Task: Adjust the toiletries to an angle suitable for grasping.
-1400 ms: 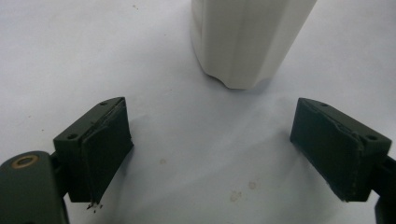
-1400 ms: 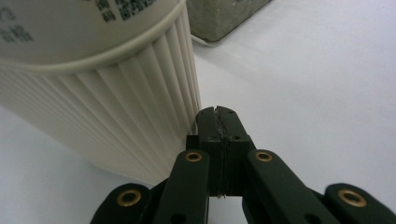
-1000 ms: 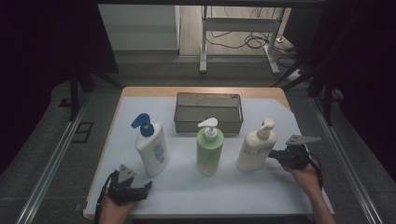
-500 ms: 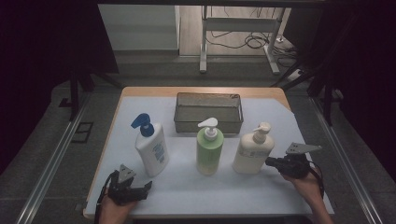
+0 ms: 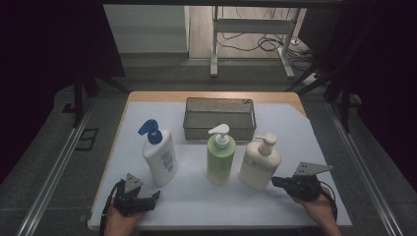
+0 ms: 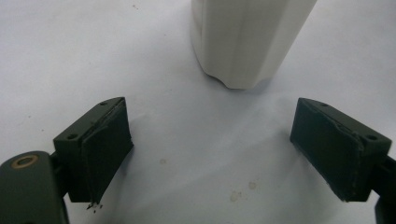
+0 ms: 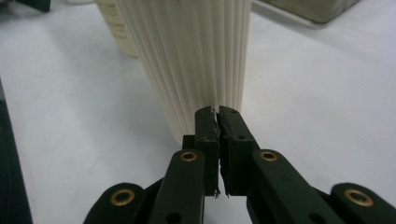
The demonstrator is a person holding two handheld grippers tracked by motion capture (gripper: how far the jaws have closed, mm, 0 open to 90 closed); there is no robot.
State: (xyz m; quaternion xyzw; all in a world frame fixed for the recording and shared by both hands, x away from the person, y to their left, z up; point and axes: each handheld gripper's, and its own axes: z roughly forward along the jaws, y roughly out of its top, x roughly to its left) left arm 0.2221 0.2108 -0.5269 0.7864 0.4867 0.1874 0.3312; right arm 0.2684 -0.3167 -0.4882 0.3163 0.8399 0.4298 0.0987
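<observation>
Three pump bottles stand in a row on the white table top. A white bottle with a blue pump (image 5: 160, 160) is at the left, a green bottle (image 5: 220, 157) in the middle and a cream bottle (image 5: 259, 162) at the right. My right gripper (image 5: 274, 182) is shut, with nothing between its jaws. Its tips (image 7: 218, 112) touch the ribbed lower side of the cream bottle (image 7: 196, 56). My left gripper (image 5: 153, 197) rests open near the front left edge. The white bottle's base (image 6: 247, 42) stands a short way beyond its jaws (image 6: 210, 149), with bare table between them.
A dark wire-mesh basket (image 5: 196, 130) sits behind the bottles at the middle back. The white table top (image 5: 305, 137) has free room right of the cream bottle and along the front. Beyond the table are dark floor, metal rails and cables.
The right gripper has moved left and nearer. The cream bottle has shifted left with it, closer to the green bottle. The left gripper has stayed still.
</observation>
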